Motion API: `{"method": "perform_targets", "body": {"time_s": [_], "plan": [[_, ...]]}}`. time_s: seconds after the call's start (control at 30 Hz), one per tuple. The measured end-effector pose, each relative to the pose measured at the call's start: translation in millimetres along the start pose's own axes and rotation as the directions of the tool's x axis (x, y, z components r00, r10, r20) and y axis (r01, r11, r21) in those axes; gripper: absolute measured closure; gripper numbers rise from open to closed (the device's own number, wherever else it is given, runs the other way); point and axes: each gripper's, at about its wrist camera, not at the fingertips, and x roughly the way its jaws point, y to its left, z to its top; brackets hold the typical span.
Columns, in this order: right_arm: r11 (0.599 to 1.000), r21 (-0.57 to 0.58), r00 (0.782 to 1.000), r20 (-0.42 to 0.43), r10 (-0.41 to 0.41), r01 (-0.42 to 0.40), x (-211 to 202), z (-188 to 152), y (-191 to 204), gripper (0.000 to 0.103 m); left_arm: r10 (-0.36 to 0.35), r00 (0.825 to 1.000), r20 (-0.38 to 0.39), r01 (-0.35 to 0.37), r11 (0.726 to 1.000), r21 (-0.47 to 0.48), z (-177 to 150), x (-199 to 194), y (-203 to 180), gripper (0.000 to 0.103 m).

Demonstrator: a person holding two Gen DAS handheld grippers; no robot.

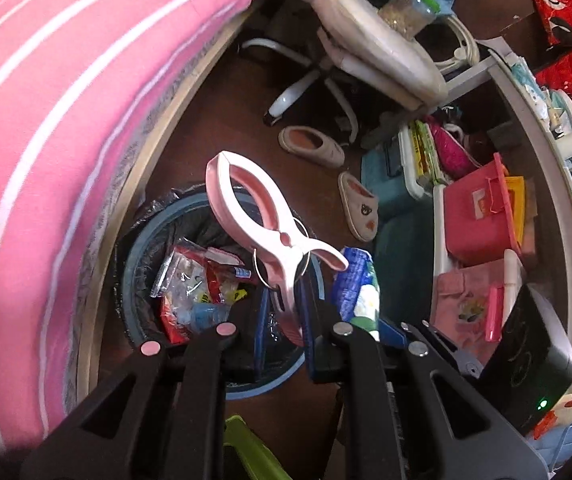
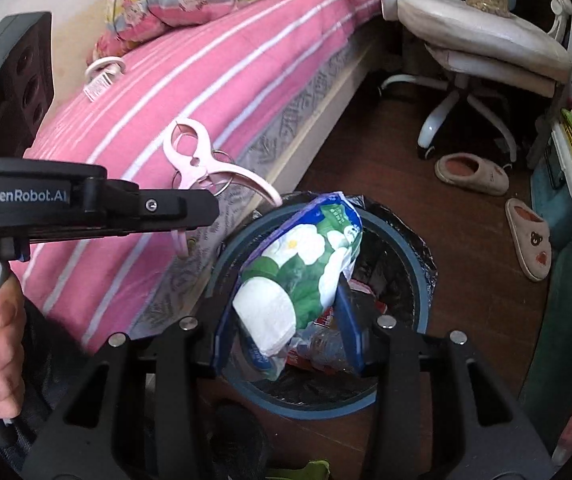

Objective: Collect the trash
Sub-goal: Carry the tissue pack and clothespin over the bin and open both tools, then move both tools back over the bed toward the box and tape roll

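Left gripper (image 1: 282, 312): jaws pressed nearly together, pinching one handle leg of the pink clothes peg (image 1: 262, 236); the peg stands up out of the pads, its closed nose leaning toward 11 o'clock in the left wrist view.

Right gripper (image 2: 286, 328): jaws partly spread and clamped across the tissue pack (image 2: 306, 272), a blue pad on each flank of it.

Trash bin (image 2: 410, 268): round, blue-rimmed, black-lined, on the dark floor just beside the pink striped bed (image 2: 214, 92); wrappers and a crushed bottle already lie inside. Both held things hang over its mouth.

Peg, handling: stiff hard plastic, light, with a wire spring ring at the pivot. Smooth, so I judge it could swivel or slip in a pinch on a single leg. A hold nearer the pivot would steady it.

Tissue pack, handling: soft, light, crinkly film over a loose wad of tissue that bulges out at the pack's 7 o'clock end. It squashes rather than resists, so a mid-body grip seems right; the slick film may slide.

Poor view: whether the pack's lower end touches the rubbish beneath it I cannot tell.

Nearby: two slippers (image 2: 472, 174) at about 2 o'clock from the bin, a white swivel chair (image 2: 482, 46) beyond them.

Next, as I judge it: open both over the bin.
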Motion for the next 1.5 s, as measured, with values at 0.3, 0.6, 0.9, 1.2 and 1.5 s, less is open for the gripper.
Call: {"method": "perform_targets", "body": {"time_s": [0.3, 0.6, 0.9, 1.2, 1.5], "plan": [[0.994, 0.024, 0.994, -0.006, -0.106, 0.107, 6, 1, -8, 0.02, 0.039, 0.999, -0.021, -0.04, 0.997, -0.061, 10, 21, 4, 0.037], [0.993, 0.039, 0.992, 0.05, -0.113, 0.111, -24, 7, -7, 0.019, 0.009, 0.998, 0.069, 0.0, 0.992, -0.123, 11, -6, 8, 0.032], [0.998, -0.06, 0.974, 0.227, -0.014, 0.029, -91, 37, 57, 0.018, -0.125, 0.895, 0.429, 0.219, 0.959, -0.178, -14, -134, 21, 0.022], [0.976, -0.201, 0.909, 0.387, 0.157, -0.083, -150, 95, 161, 0.013, -0.035, 0.751, 0.659, 0.195, 0.966, -0.171, -43, -273, 76, 0.014], [0.913, -0.398, 0.905, 0.351, 0.239, -0.087, -98, 137, 248, 0.012, 0.096, 0.737, 0.669, 0.132, 0.951, -0.281, -30, -299, 182, 0.014]]}}
